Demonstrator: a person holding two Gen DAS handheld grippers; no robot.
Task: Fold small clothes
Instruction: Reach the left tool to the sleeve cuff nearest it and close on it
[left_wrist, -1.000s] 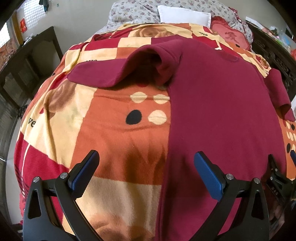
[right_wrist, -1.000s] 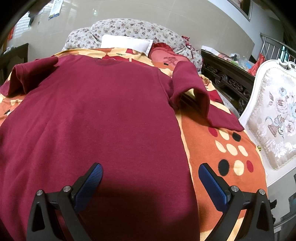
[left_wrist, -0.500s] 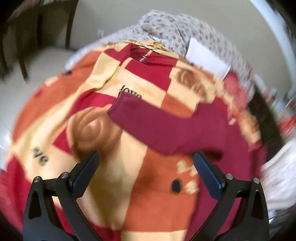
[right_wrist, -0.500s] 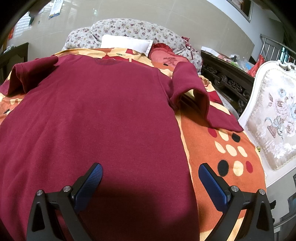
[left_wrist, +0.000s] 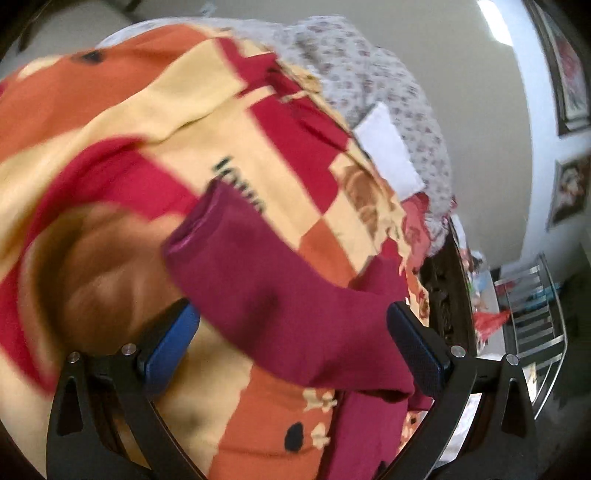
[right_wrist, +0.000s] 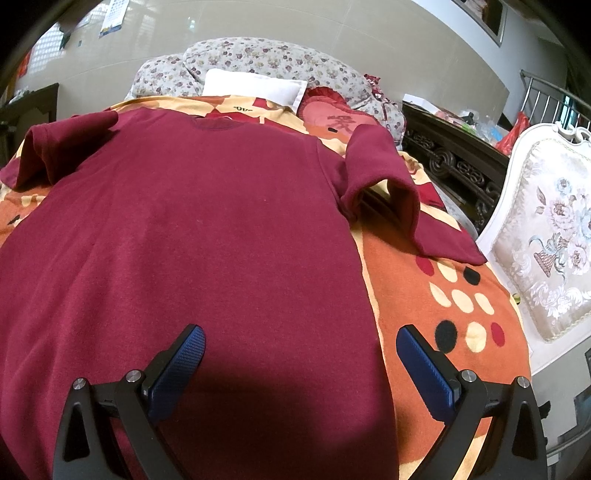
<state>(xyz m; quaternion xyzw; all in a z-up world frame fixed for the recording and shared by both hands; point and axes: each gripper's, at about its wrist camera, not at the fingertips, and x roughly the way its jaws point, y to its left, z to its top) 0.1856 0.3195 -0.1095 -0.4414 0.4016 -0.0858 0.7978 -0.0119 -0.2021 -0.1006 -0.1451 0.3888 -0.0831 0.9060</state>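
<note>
A maroon long-sleeved shirt (right_wrist: 192, 229) lies spread flat on a bed with a patterned blanket (right_wrist: 450, 302). In the left wrist view, which is blurred and tilted, the shirt's left sleeve (left_wrist: 273, 291) stretches out across the blanket, its cuff pointing up and left. My left gripper (left_wrist: 291, 343) is open and hovers just over this sleeve, with the sleeve lying between the fingers. My right gripper (right_wrist: 299, 362) is open and empty over the shirt's lower right hem. The right sleeve (right_wrist: 391, 184) is bent and humped up beside the body.
A white pillow (right_wrist: 255, 86) and floral bedding (right_wrist: 266, 59) lie at the head of the bed. A red cushion (right_wrist: 340, 118) is beside them. A dark carved wooden frame (right_wrist: 454, 166) and a white upholstered chair (right_wrist: 546, 236) stand to the right.
My left gripper has swung left and forward from the shirt's lower edge to over the left sleeve, tilting as it went. The right gripper has not moved.
</note>
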